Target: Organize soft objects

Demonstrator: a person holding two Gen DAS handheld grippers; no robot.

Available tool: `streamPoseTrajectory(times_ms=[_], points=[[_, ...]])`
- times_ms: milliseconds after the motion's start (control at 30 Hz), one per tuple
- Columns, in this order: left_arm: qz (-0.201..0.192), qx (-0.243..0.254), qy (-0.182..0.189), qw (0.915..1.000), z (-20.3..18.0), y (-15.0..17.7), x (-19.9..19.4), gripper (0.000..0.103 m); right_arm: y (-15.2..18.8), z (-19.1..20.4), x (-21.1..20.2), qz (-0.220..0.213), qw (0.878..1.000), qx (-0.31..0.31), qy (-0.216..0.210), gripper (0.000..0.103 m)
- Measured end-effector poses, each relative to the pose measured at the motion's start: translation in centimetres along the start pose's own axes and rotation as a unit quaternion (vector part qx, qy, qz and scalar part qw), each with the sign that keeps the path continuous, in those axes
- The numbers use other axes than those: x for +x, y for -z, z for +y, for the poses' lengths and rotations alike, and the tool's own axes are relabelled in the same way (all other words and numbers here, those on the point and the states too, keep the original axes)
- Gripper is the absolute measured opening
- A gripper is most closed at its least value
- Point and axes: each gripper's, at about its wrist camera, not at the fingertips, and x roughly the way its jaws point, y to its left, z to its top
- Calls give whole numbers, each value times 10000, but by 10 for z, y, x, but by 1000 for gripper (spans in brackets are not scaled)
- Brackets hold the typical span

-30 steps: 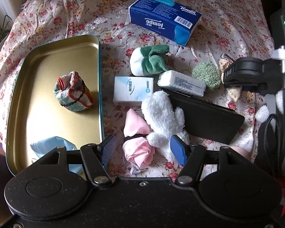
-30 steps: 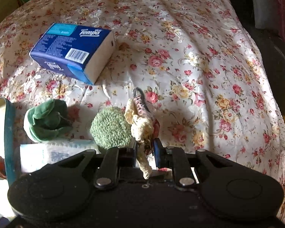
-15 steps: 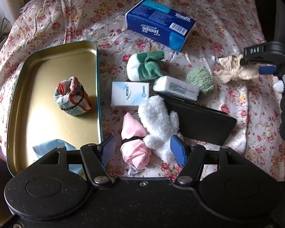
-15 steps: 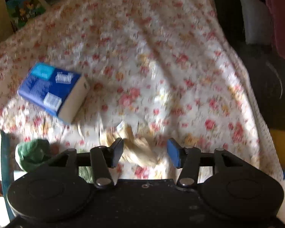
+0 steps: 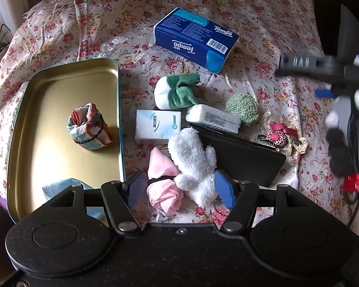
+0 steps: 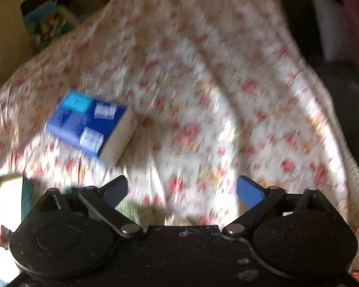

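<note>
1. Left gripper [image 5: 179, 191] hovers with half-open jaws around the pink cloth roll [image 5: 164, 189] and the white plush toy [image 5: 193, 162]; the pads do not press them.
2. Beside it, the gold tray [image 5: 59, 91] holds a striped cloth roll [image 5: 89, 126].
3. Right gripper [image 6: 182, 191] is opening wide, with nothing between the jaws, above the floral cover [image 6: 203, 83].
4. Farther away lies the blue tissue pack [image 5: 196, 39].

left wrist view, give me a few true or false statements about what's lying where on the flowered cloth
1. The rolled plaid cloth lies inside the gold metal tray. True.
2. The blue Tempo tissue pack lies in the tray. False: it lies on the flowered cloth, beyond the tray.
3. The right gripper clamps the pink dotted charm. False: its jaws are opening, nothing between them; the charm lies on the cloth.
4. The round green knitted pad lies beside the white wrapped pack. True.
</note>
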Motion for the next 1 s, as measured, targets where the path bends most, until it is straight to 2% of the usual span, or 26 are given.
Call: streamPoseTrajectory(times_ms=[67,133,233,367,433,533,567,633,733,767,800,867,1000], points=[[0,-18,5,10000,1,0,0,60,12,-1,12,399,9992,-63,-8,77],[4,-23,17,10000,2,0,-1,60,21,-2,24,767,9968,-244,-3,69],[-3,-27,24,10000,1,0,-1,60,31,0,24,768,9962,-417,35,68],[20,-34,-11,10000,0,0,2,60,37,14,26,899,9931,-720,-212,68],[57,-54,-13,10000,0,-1,4,60,43,22,35,992,9900,-1002,17,71],[65,-52,-46,10000,-1,-2,6,60,54,33,48,1081,9805,-1509,650,69],[66,-58,-55,9999,-1,-2,6,60,56,32,50,1140,9786,-1561,702,69],[77,-62,-61,9999,-1,-2,7,60,55,29,53,1162,9793,-1505,697,69],[87,-44,-74,9999,-2,-3,9,60,52,26,51,1121,9812,-1421,672,64],[91,-45,-78,9999,-2,-3,9,60,51,24,51,1113,9816,-1403,660,52],[93,-48,-90,9999,-2,-3,10,60,52,24,49,1098,9824,-1379,619,46],[96,-68,-114,9999,-1,-4,11,60,49,25,45,1075,9844,-1260,599,46],[129,-219,-116,9996,6,-7,14,60,42,22,31,715,9912,-978,536,46]])
